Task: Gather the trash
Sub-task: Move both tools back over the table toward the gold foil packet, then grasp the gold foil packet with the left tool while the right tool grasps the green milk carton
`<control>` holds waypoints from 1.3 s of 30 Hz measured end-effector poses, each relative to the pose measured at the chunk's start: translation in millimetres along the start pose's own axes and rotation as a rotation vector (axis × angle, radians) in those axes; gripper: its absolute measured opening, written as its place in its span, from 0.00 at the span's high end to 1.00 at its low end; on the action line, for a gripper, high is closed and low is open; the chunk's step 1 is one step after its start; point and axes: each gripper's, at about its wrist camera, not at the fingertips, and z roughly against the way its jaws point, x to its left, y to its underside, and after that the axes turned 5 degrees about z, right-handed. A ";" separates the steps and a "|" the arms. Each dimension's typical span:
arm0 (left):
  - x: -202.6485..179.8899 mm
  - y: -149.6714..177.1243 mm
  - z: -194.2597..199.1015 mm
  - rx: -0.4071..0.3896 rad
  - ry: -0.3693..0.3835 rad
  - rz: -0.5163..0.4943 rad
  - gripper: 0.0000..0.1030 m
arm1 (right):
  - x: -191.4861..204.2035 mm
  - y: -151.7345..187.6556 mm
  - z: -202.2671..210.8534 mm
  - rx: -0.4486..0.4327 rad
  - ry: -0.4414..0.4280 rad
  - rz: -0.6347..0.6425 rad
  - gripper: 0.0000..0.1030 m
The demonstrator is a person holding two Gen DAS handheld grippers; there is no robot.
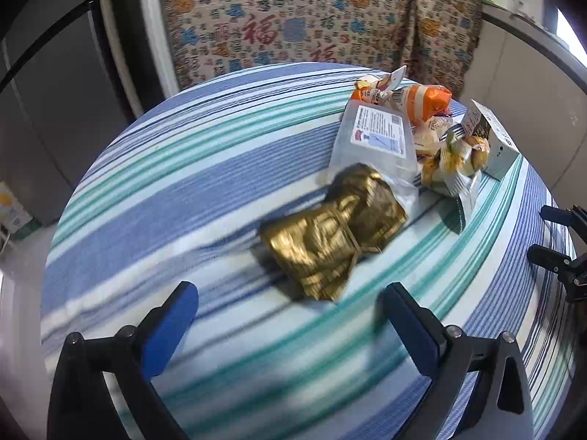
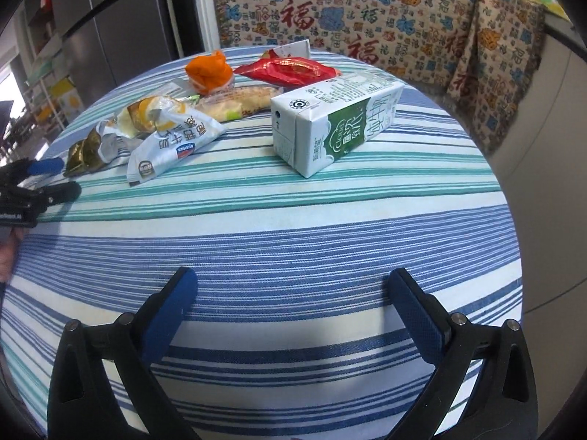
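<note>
A crumpled gold foil wrapper (image 1: 334,234) lies on the striped tablecloth (image 1: 183,190), just ahead of my open, empty left gripper (image 1: 290,297). Behind it are a grey plastic pouch (image 1: 374,139), an orange wrapper (image 1: 422,101) and yellow snack bags (image 1: 455,157). In the right wrist view a green-and-white milk carton (image 2: 330,121) lies on its side ahead of my open, empty right gripper (image 2: 293,286). A white snack bag (image 2: 172,143), an orange wrapper (image 2: 209,71), a red wrapper (image 2: 286,69) and the gold wrapper (image 2: 84,154) lie beyond, to the left.
The round table's cloth (image 2: 293,220) ends close on all sides. A patterned fabric sofa cover (image 2: 367,11) stands behind the table. A dark fridge (image 2: 121,18) is at the back left. The left gripper (image 2: 55,179) shows at the right wrist view's left edge.
</note>
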 end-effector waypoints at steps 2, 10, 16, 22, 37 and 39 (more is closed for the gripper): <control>2.1 -7.6 -5.2 0.000 0.017 -0.023 0.00 | 0.0 0.0 0.0 0.000 0.000 0.000 0.00; -17.6 -15.0 -9.2 -0.046 0.006 -0.165 0.00 | 1.0 -1.1 -1.0 0.001 -0.002 0.004 0.00; -31.5 -19.6 -13.4 -0.060 0.025 -0.221 0.00 | 1.0 -1.6 -1.4 0.000 -0.006 0.009 0.00; -47.5 -12.0 -3.9 -0.080 0.098 -0.246 0.23 | -23.8 -1.9 2.0 -0.029 -0.009 -0.091 0.02; -103.2 44.6 28.8 -0.039 0.038 -0.047 0.32 | -40.0 -86.5 -29.5 -0.111 -0.042 -0.238 0.11; -103.0 46.1 28.8 -0.045 0.036 -0.037 0.32 | -51.7 -80.8 -34.5 -0.085 -0.060 -0.268 0.46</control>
